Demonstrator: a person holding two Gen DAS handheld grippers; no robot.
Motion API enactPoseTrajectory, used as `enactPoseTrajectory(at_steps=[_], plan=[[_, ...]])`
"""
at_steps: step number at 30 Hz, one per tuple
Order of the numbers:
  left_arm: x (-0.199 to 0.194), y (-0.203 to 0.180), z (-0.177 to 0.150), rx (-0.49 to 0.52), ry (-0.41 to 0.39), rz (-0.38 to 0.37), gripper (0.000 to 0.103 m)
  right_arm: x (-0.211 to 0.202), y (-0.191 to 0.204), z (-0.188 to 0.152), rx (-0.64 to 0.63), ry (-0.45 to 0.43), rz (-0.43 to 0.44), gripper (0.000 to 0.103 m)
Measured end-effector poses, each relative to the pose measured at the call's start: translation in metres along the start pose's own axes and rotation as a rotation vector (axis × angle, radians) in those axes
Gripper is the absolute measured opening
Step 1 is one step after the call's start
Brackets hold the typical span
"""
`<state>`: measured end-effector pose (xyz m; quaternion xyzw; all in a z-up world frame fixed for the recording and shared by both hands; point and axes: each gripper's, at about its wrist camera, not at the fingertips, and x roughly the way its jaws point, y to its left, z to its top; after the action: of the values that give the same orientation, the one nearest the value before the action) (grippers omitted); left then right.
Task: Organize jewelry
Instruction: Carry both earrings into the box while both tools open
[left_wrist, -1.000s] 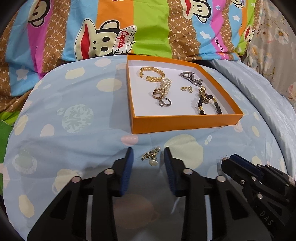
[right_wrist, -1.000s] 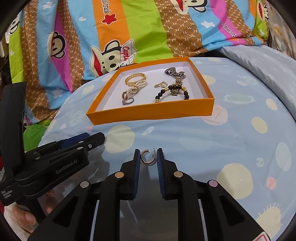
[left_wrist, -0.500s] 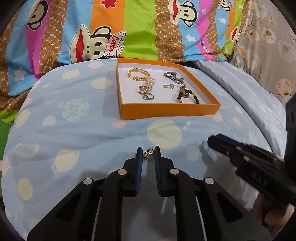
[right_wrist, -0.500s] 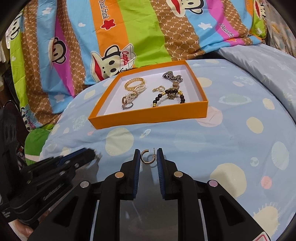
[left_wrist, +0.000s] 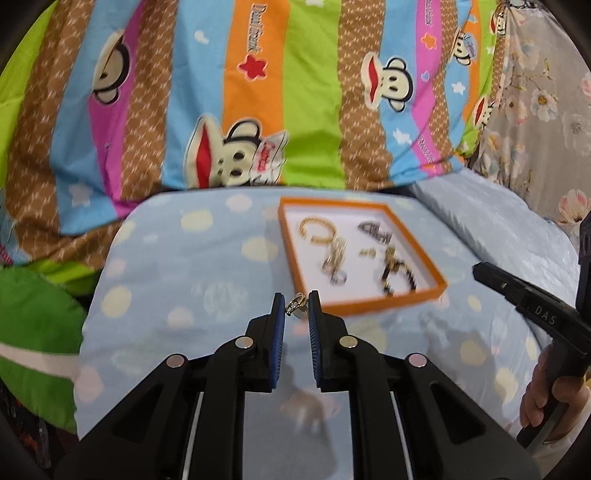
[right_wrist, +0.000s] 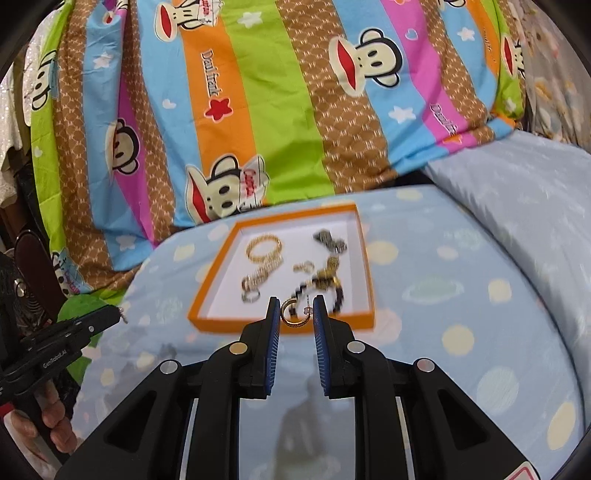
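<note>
Hand-held gripper left pinches a charm, right an earring, both above the bed; several pieces already fill the box, these two remain

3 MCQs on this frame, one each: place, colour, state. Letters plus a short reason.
1. Where is the black bead bracelet?
A. inside the box
B. on the blue sheet
C. on the striped quilt

2. What colour are the walls of the box?
A. white
B. orange
C. green

3. What is the right gripper doing?
A. open over the box
B. shut on nothing
C. shut on a gold hoop earring

Key:
1 A: the bracelet lies on the white floor of the box.
2 B: the rim is orange all round.
3 C: the hoop earring sits pinched between the blue pads. The left gripper likewise pinches a small gold charm.
</note>
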<state>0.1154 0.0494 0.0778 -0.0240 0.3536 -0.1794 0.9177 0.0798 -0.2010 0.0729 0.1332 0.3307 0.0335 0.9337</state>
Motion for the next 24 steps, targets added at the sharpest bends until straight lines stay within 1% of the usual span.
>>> enactPoseTrajectory(at_steps=[4, 7, 9, 13, 17, 24], plan=[[0.023, -0.018, 0.031, 0.007, -0.046, -0.026, 0.012, 0.019, 0.004, 0.024, -0.026, -0.015, -0.004, 0.017], [0.053, -0.032, 0.047, 0.006, -0.041, -0.05, 0.012, 0.04, 0.004, 0.038, -0.032, -0.007, 0.001, 0.017], [0.073, -0.038, 0.052, 0.01, -0.026, -0.049, 0.012, 0.058, 0.004, 0.043, -0.034, 0.011, -0.001, 0.017], [0.118, -0.041, 0.052, -0.017, 0.028, -0.046, 0.012, 0.097, -0.001, 0.044, -0.029, 0.062, 0.0, 0.017], [0.145, -0.043, 0.045, -0.02, 0.059, -0.036, 0.012, 0.122, -0.003, 0.041, -0.033, 0.093, -0.005, 0.017], [0.155, -0.04, 0.035, -0.014, 0.062, -0.022, 0.014, 0.145, -0.007, 0.036, -0.026, 0.122, -0.013, 0.017]])
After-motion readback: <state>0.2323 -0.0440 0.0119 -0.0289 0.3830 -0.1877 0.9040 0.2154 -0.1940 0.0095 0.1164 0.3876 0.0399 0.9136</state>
